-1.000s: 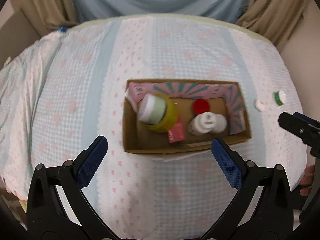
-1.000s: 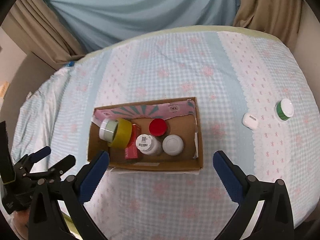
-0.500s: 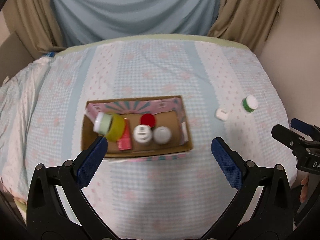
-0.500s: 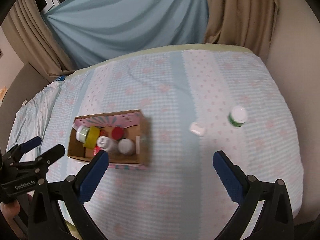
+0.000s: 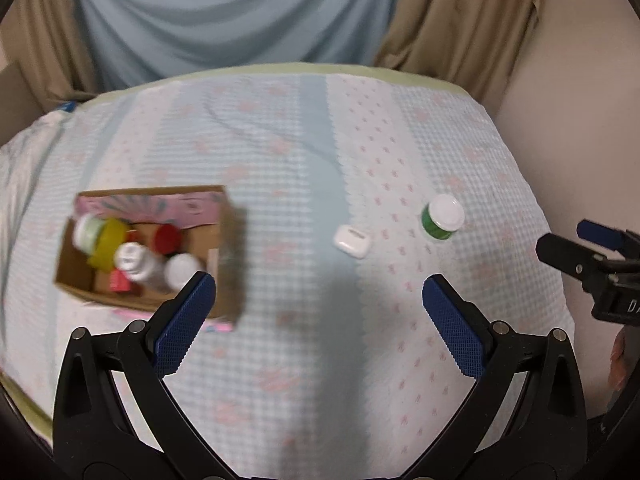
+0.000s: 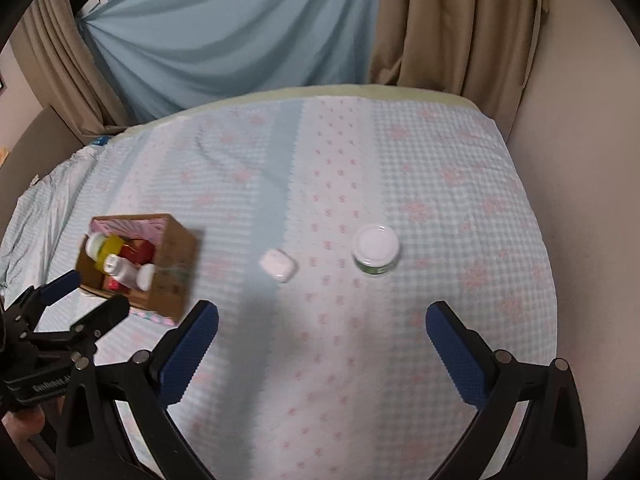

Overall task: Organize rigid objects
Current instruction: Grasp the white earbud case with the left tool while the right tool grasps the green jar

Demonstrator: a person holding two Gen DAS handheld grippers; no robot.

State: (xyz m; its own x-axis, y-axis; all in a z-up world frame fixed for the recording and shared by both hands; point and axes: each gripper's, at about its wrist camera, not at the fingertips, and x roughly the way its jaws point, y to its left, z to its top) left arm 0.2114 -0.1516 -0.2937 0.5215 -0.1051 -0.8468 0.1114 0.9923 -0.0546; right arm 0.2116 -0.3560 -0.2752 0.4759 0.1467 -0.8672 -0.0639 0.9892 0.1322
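Two black handheld grippers with blue ridged pads hang above a bed covered in a pale blue checked cloth (image 5: 280, 168) with pink flowers. The left gripper (image 5: 319, 312) has its jaws spread wide with nothing between them, and the right gripper (image 6: 322, 338) is likewise wide open and holds nothing. On the cloth ahead of them lie a small white rounded earbud case (image 5: 352, 241) and, just to its right and apart from it, an upright green jar with a white lid (image 5: 443, 217). Well to the left sits an open brown cardboard box with a pink patterned inner flap (image 5: 224, 264). Inside it are a yellow tape roll (image 5: 106, 244), a pale green-lidded jar (image 5: 87, 229), a red-capped container (image 5: 167, 237), a white bottle (image 5: 132, 262) and a white-lidded jar (image 5: 182, 270), packed close together. Light blue and tan curtains (image 6: 224, 40) hang behind the bed.
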